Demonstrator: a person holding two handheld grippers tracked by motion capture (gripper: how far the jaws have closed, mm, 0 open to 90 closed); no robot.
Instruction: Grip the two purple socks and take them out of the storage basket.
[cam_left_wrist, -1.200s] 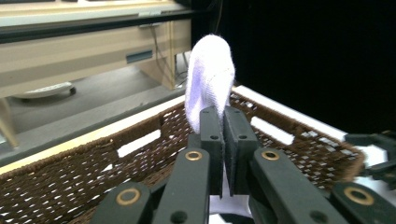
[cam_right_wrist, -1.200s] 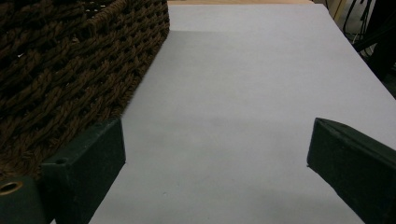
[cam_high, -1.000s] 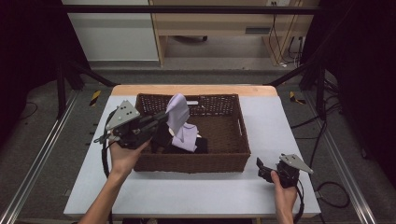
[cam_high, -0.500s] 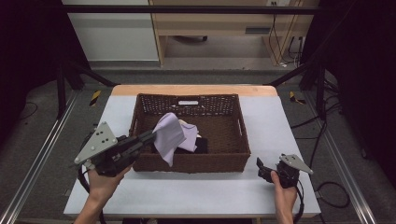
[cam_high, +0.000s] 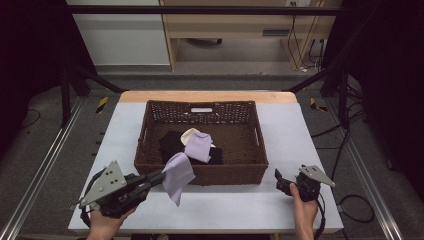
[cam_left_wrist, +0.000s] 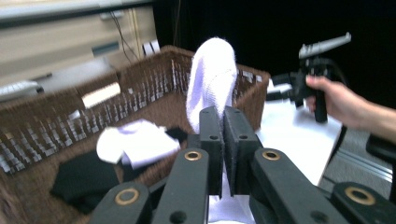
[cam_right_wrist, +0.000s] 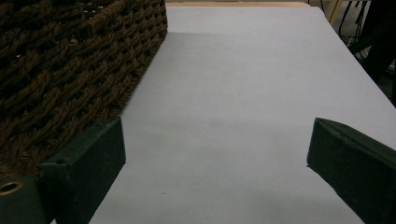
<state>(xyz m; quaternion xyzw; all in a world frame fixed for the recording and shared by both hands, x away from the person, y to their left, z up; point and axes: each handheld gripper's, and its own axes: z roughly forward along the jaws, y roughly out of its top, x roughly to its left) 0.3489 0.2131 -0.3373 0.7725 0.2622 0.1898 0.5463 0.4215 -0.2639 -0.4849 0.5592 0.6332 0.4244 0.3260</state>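
The left gripper (cam_high: 159, 176) has its jaws pressed together on a pale lilac sock (cam_high: 177, 174), which hangs from them outside the front wall of the dark brown woven wicker basket (cam_high: 202, 175), just above the white table top (cam_high: 300, 130). In the left gripper view the lilac sock (cam_left_wrist: 212, 86) rises limp above the clamped jaws, with the basket's rim (cam_left_wrist: 154, 60) behind it. The sock's lower end dangles near the table's front edge, left of the middle.

The basket sits in the middle of the table, closer to the far edge with its light wooden strip (cam_high: 207, 96). Inside it lie a second lilac sock (cam_high: 198, 147), a cream sock (cam_high: 190, 135) partly under that one, and black fabric (cam_high: 172, 145) beneath both.

The right gripper (cam_high: 280, 181) rests low near the table's front right corner, just off the basket's front right corner. Its jaws stand wide apart and hold nothing; in the right gripper view bare table top (cam_right_wrist: 243, 116) lies between them, with the wicker wall (cam_right_wrist: 70, 70) close beside the left jaw.

Open table runs in broad strips left and right of the basket, and a narrower strip along the front edge between the two grippers.
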